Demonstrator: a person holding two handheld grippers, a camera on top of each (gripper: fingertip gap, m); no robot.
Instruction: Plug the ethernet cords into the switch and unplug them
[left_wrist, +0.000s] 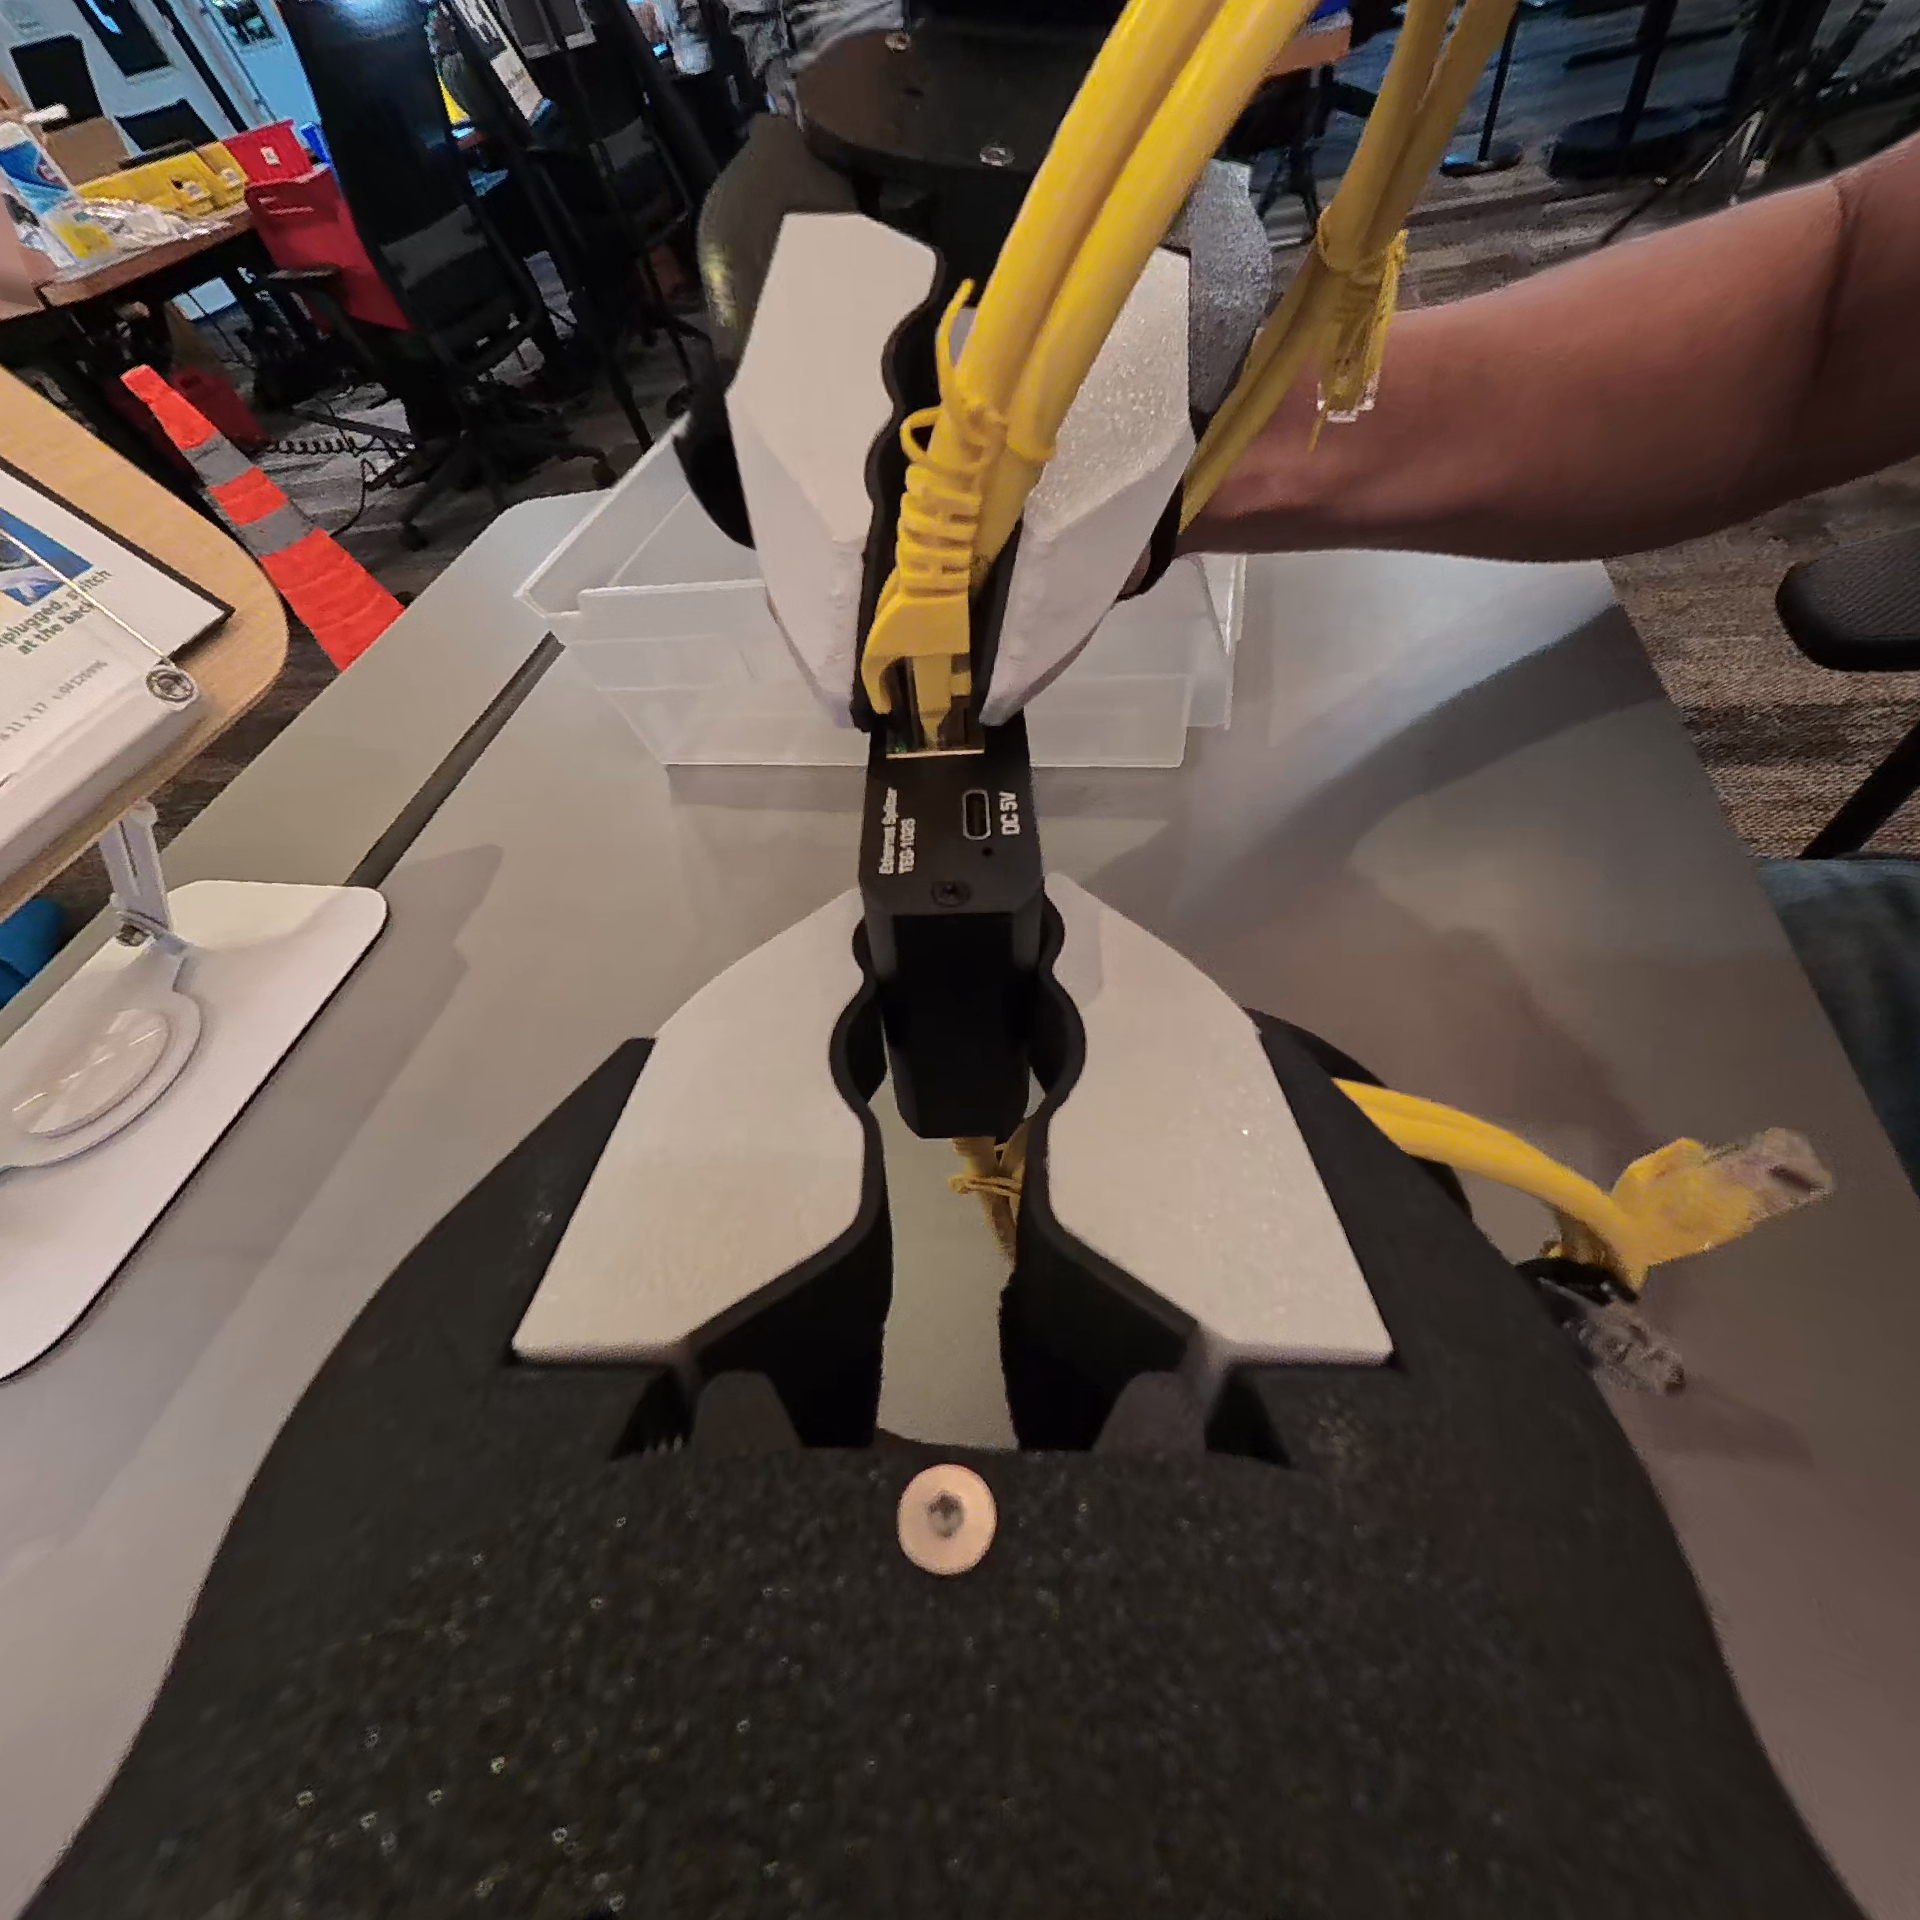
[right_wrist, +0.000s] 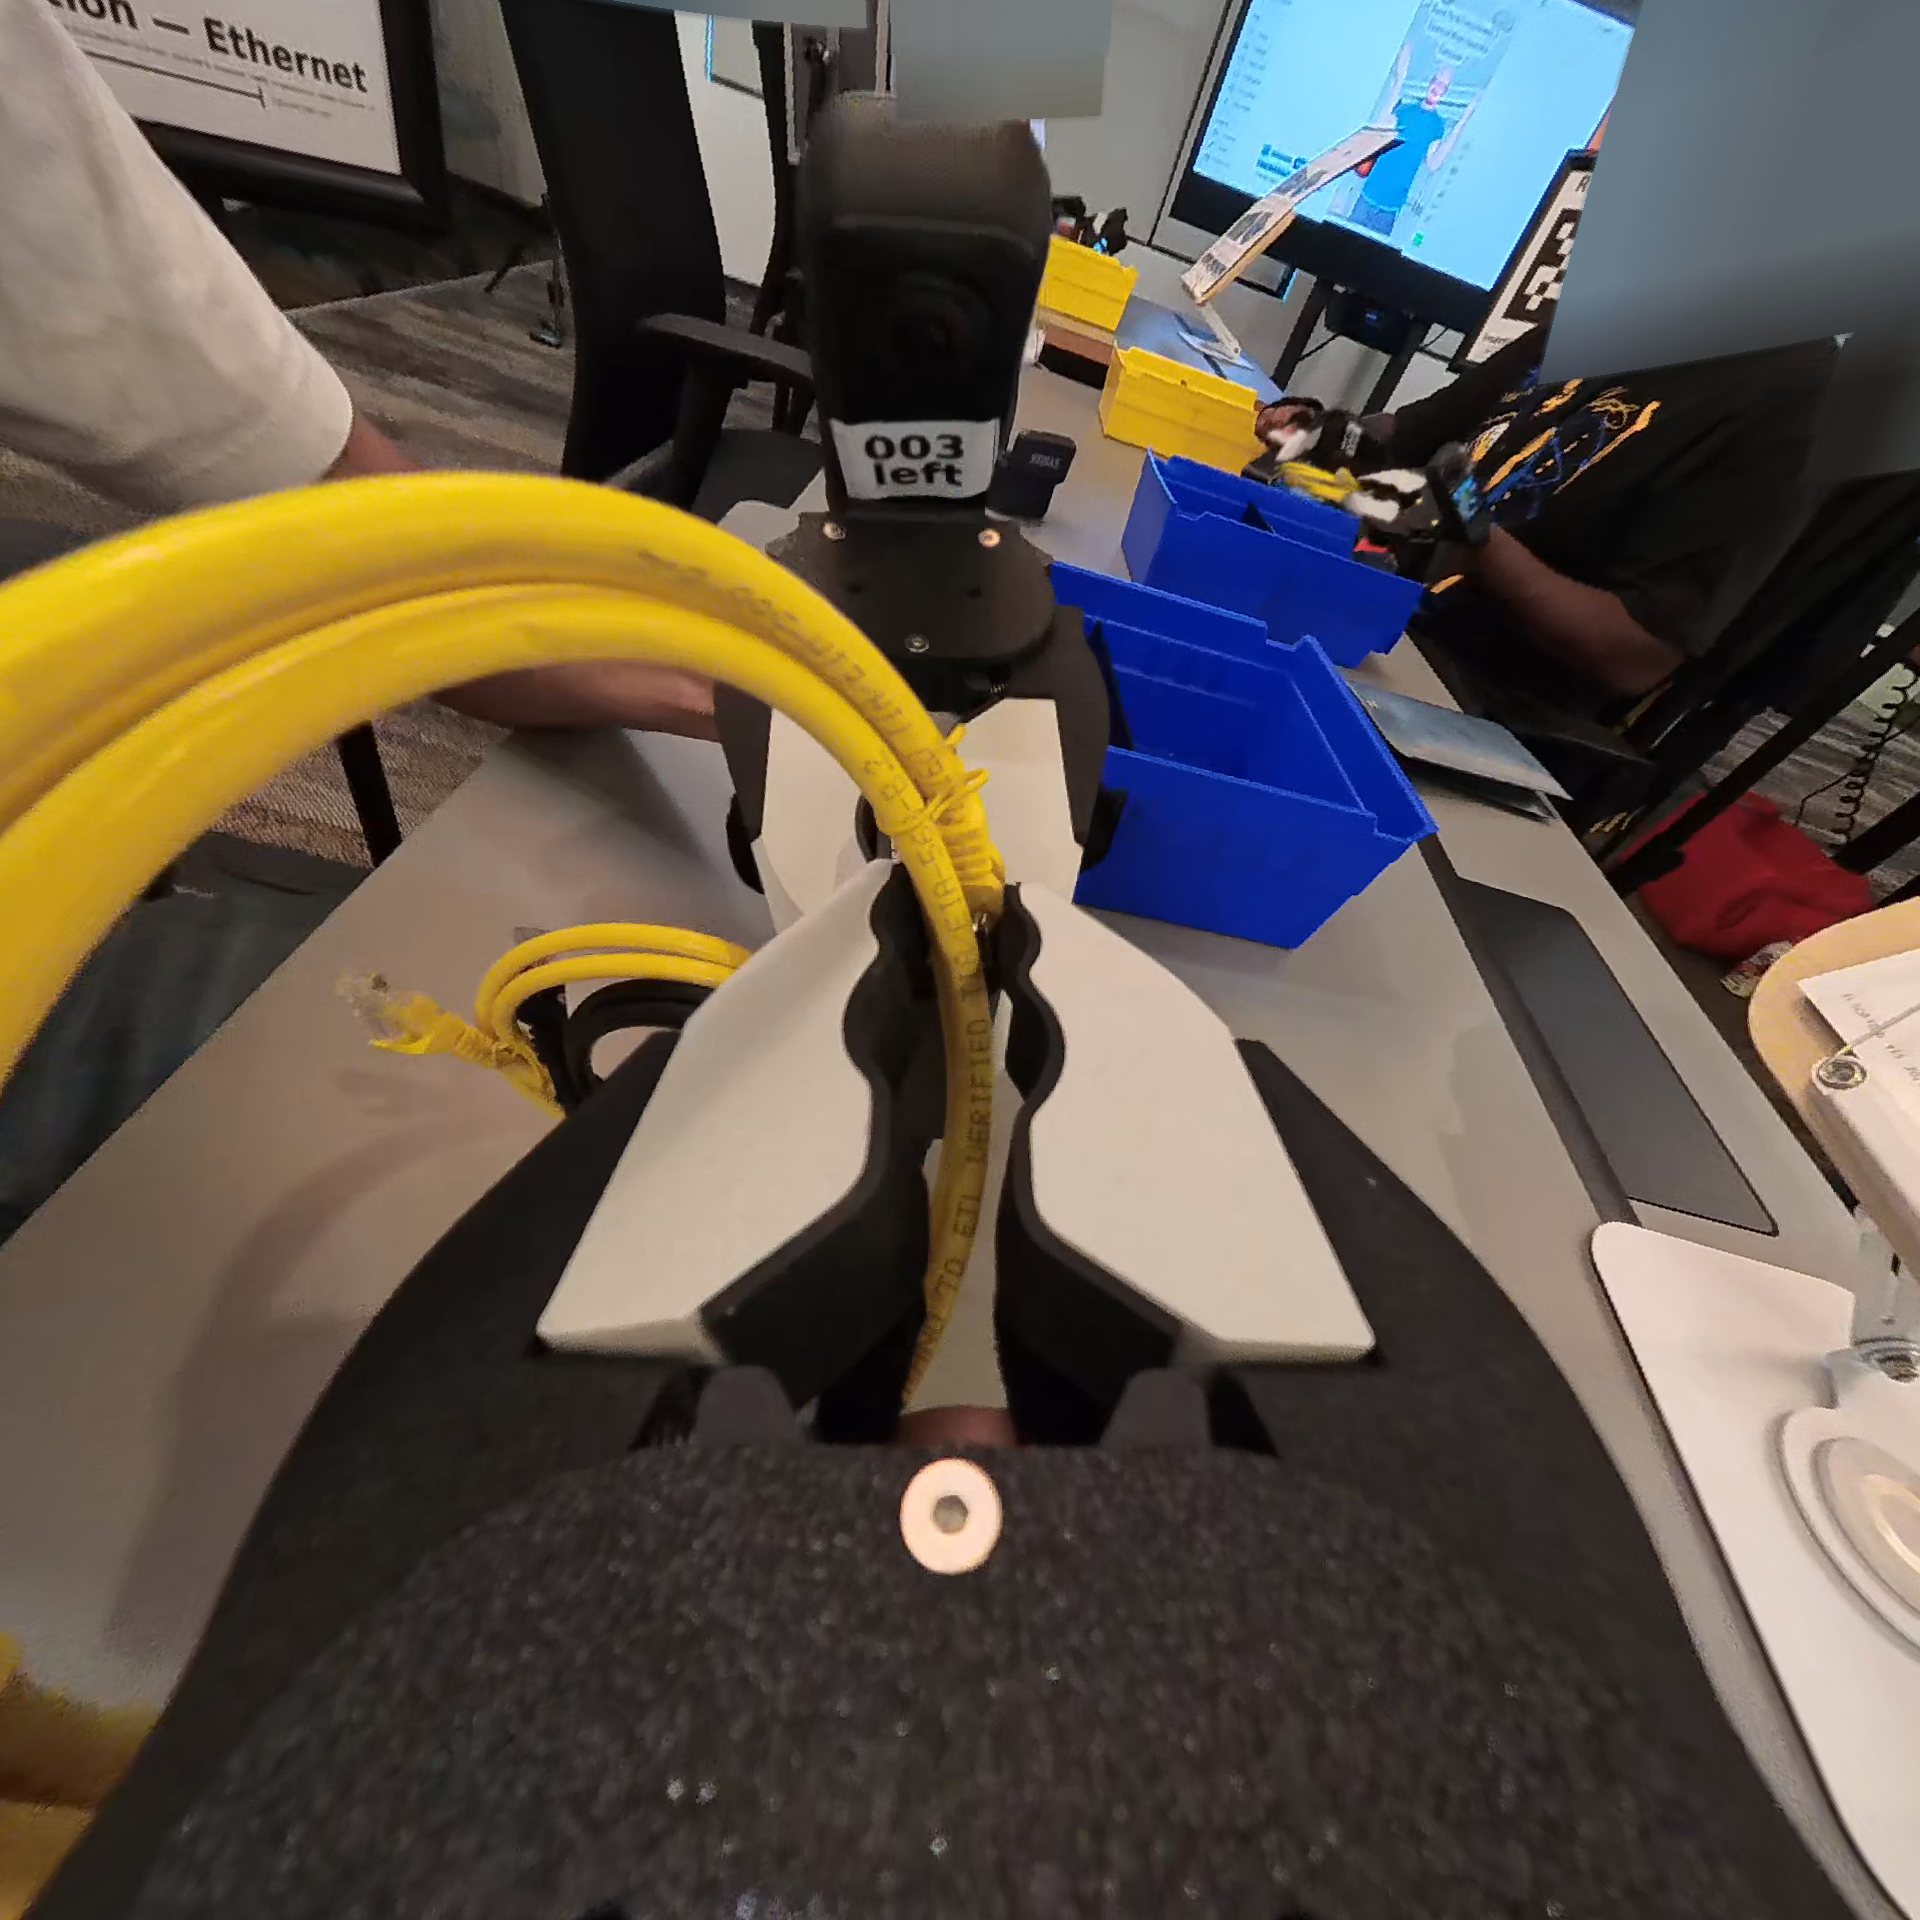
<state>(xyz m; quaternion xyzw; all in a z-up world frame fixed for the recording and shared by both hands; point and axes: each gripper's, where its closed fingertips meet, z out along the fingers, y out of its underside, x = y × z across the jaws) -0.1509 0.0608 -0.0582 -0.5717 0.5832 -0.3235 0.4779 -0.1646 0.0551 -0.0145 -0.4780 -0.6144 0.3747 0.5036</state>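
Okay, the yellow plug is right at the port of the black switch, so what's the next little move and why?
Probably ease the right gripper straight toward the switch: its yellow plug sits at the port mouth, seemingly not seated, while the left gripper braces the switch.

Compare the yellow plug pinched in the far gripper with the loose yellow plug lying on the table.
The gripped plug is pinched in the right gripper at the black switch's port; the loose plug lies on the grey table, unconnected. The gripped plug points down; the loose one lies flat. Both end yellow cords.
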